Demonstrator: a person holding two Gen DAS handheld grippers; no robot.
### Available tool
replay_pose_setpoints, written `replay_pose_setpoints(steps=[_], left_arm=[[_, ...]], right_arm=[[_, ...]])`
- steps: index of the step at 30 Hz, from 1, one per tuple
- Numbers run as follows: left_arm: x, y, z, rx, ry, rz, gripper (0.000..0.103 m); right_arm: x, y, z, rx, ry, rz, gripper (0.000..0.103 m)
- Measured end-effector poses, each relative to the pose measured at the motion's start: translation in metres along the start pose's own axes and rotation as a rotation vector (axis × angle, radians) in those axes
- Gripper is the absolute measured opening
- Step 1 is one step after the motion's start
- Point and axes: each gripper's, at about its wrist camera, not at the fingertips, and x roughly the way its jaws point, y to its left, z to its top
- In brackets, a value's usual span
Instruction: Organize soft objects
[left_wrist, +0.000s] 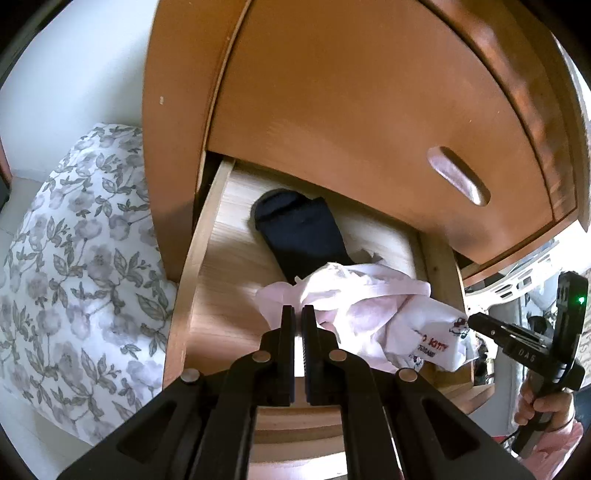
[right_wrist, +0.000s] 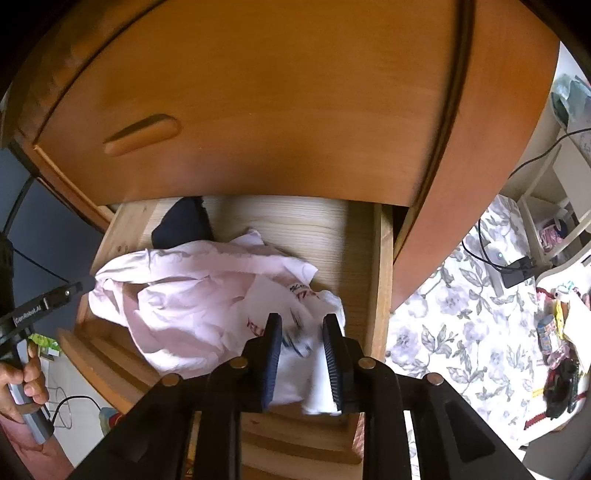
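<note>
We see open drawer (left_wrist: 207, 258) pulled out below closed drawer front (left_wrist: 369, 110) of cabinet. In drawer: sock (left_wrist: 299, 236) toward back, garment (right_wrist: 192, 295) crumpled before it, overlapping sock's near end. We place left gripper (left_wrist: 298, 314) over garment's left edge, right gripper (right_wrist: 301, 332) over its right end, near drawer's right wall; cloth lies between right jaws, perhaps touching. Patterned bedding (left_wrist: 74, 258) lies left of cabinet in left view, also right of it in right view, with clutter (right_wrist: 554, 332) on it.
</note>
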Motion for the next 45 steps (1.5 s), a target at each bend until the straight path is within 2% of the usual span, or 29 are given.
replay_pose_setpoints(steps=[4,6,7,8,23,28,30,31,33,34,35,36,37,38,45], left_arm=[[0.006,-0.001,0.002,0.008,0.018,0.016,0.003],[0.009,-0.001,0.003,0.012,0.030,0.022,0.003],[0.011,-0.001,0.004,0.014,0.034,0.025,0.003],[0.012,-0.002,0.004,0.018,0.039,0.028,0.003],[0.023,-0.004,0.006,0.037,0.077,0.043,0.003],[0.026,-0.005,0.007,0.047,0.094,0.039,0.003],[0.028,-0.004,0.007,0.048,0.102,0.040,0.003],[0.029,-0.004,0.006,0.047,0.106,0.041,0.003],[0.031,-0.002,0.006,0.042,0.119,0.045,0.004],[0.032,-0.002,0.006,0.040,0.124,0.046,0.007],[0.033,-0.001,0.006,0.037,0.129,0.049,0.015],[0.034,0.000,0.006,0.038,0.136,0.052,0.022],[0.035,0.000,0.006,0.040,0.139,0.053,0.034],[0.036,0.000,0.006,0.044,0.139,0.056,0.039],[0.046,0.000,0.010,0.081,0.165,0.111,0.039]], right_arm=[[0.009,0.003,0.004,-0.022,0.028,-0.014,0.027],[0.015,0.003,0.005,-0.032,0.056,-0.031,0.038],[0.019,0.004,0.004,-0.037,0.073,-0.041,0.052],[0.021,0.004,0.004,-0.041,0.080,-0.047,0.055],[0.025,0.022,-0.020,-0.186,0.193,-0.137,0.055],[0.037,0.027,-0.022,-0.186,0.237,-0.147,0.055],[0.042,0.026,-0.022,-0.187,0.241,-0.164,0.052],[0.043,0.026,-0.022,-0.186,0.241,-0.168,0.043],[0.045,0.023,-0.022,-0.176,0.237,-0.172,0.034],[0.045,0.022,-0.022,-0.175,0.233,-0.170,0.026],[0.046,0.021,-0.022,-0.175,0.229,-0.169,0.019],[0.046,0.019,-0.022,-0.177,0.223,-0.159,0.016],[0.045,0.019,-0.022,-0.180,0.219,-0.153,0.011],[0.044,0.020,-0.023,-0.186,0.212,-0.153,0.010],[0.008,0.022,-0.018,-0.180,0.082,-0.152,0.008]])
